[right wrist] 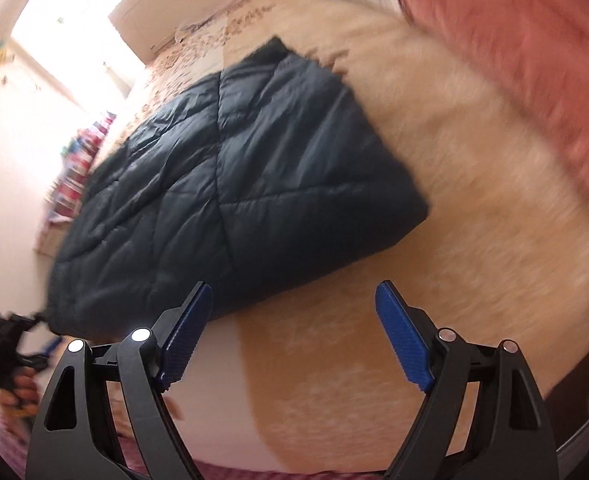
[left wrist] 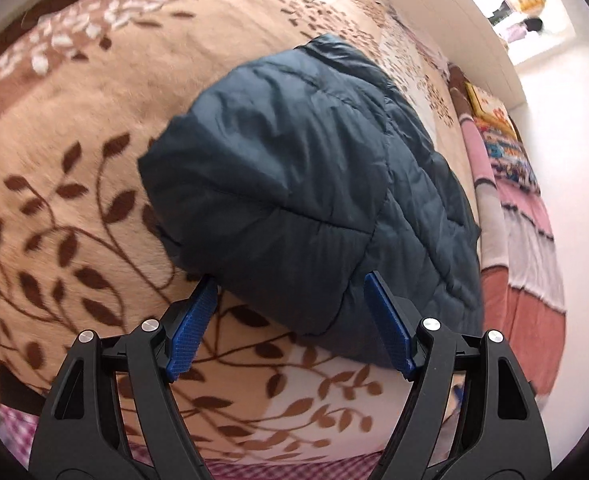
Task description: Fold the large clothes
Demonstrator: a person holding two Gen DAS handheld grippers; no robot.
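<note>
Folded navy jacket (left wrist: 294, 184) on leaf-patterned beige blanket (left wrist: 74, 160); pink bedding (left wrist: 522, 240) beside; both claws (left wrist: 290, 316) (right wrist: 294, 320) apart, empty.

Quilted sheeny jacket (left wrist: 294, 168), fuzzy blanket (left wrist: 74, 152)

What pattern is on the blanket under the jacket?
Brown leafy vines on the beige fleece blanket, clearest in the left wrist view.

Puffer jacket (left wrist: 294, 184): dark teal, quilted. Blanket (left wrist: 74, 168): beige, brown leaf pattern. Gripper pads (left wrist: 190, 336): blue. Folded quilt (left wrist: 526, 248): pink-grey striped.
</note>
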